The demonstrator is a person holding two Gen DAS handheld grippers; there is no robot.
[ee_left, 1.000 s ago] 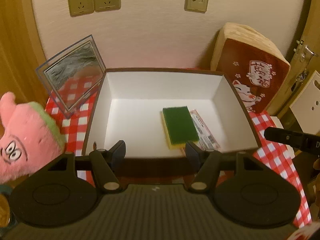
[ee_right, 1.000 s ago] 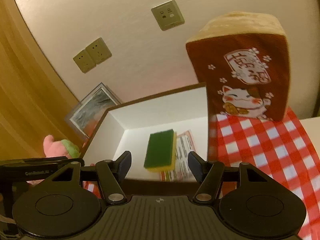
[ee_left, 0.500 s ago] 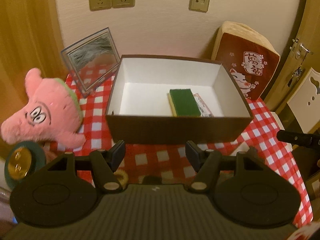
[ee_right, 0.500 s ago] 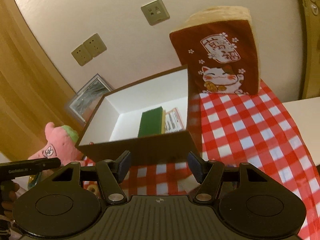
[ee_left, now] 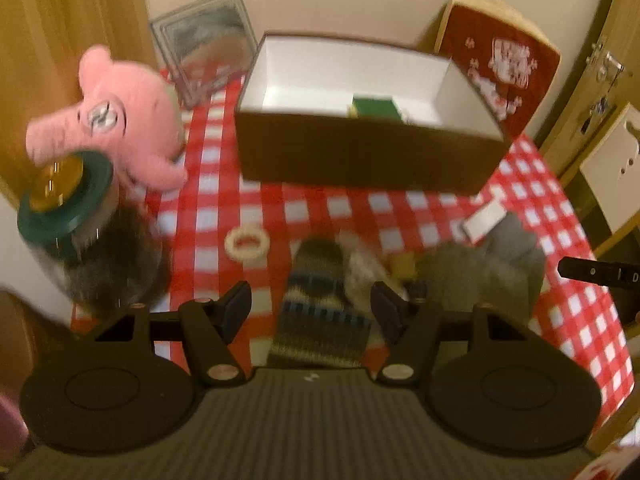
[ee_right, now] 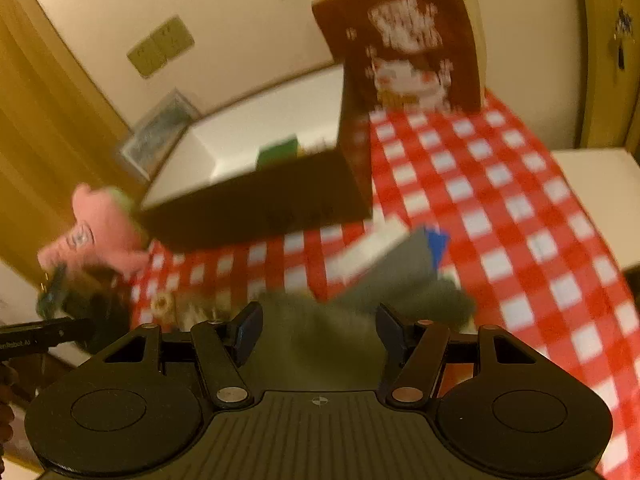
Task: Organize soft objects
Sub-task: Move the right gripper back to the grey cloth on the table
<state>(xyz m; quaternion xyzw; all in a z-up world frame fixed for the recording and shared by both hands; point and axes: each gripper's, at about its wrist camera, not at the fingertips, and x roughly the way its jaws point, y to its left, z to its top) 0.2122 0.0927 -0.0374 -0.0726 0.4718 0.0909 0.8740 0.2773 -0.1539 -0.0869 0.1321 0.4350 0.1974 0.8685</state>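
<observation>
A brown box with white inside (ee_left: 360, 160) (ee_right: 256, 204) stands at the back of the checked table and holds a green sponge (ee_left: 376, 106) (ee_right: 278, 152). A pink plush (ee_left: 116, 120) (ee_right: 100, 232) sits left of it. My left gripper (ee_left: 310, 310) is open above a striped knitted item (ee_left: 320, 312) at the table's front. My right gripper (ee_right: 318, 332) is open above a grey-green soft item (ee_right: 360, 320) (ee_left: 488, 268). Both views are blurred.
A red lucky-cat cushion (ee_left: 500, 56) (ee_right: 404, 44) leans on the wall right of the box. A picture frame (ee_left: 204, 60) stands at the back left. A green-lidded jar (ee_left: 68, 216) is at the left edge. A white ring (ee_left: 246, 242) and a white card (ee_left: 482, 222) lie on the cloth.
Both grippers have pulled back from the box toward the table's front. The striped item and grey-green item have come into view under them. Jaws stay open.
</observation>
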